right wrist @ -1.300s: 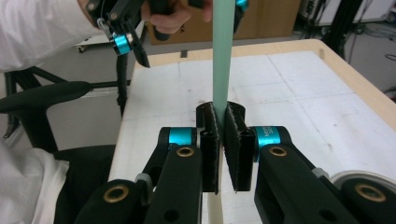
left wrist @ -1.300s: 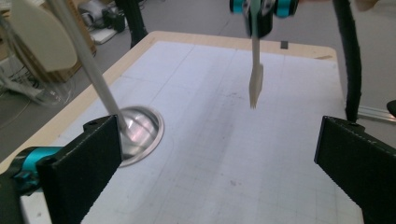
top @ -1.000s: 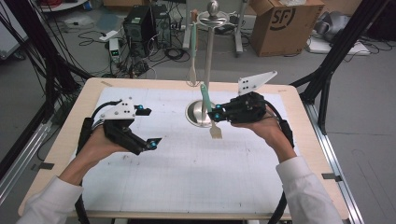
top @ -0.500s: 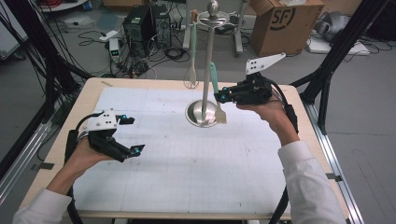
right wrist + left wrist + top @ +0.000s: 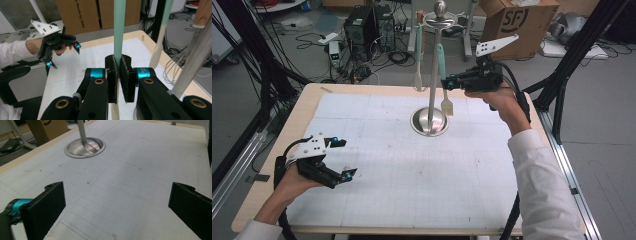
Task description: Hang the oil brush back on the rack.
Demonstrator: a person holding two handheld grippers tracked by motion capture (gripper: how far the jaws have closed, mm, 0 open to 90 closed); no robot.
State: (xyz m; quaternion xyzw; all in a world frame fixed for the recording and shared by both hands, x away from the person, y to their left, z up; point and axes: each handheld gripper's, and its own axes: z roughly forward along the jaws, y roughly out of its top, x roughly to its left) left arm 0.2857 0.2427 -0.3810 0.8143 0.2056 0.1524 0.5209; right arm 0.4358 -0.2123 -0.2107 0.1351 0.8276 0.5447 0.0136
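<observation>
Mint-green spatula [image 5: 441,60], silver stand [image 5: 430,121], white gridded mat [image 5: 412,170].

Readable print on two cardboard boxes.
Box [image 5: 517,22] behind the table shows "SF"; box [image 5: 77,15] in the right gripper view reads "Hands by JAKA".

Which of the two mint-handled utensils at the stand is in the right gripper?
The spatula right of the pole, clamped by its handle in the right gripper. The other utensil hangs free from the stand's top, left of the pole.
</observation>
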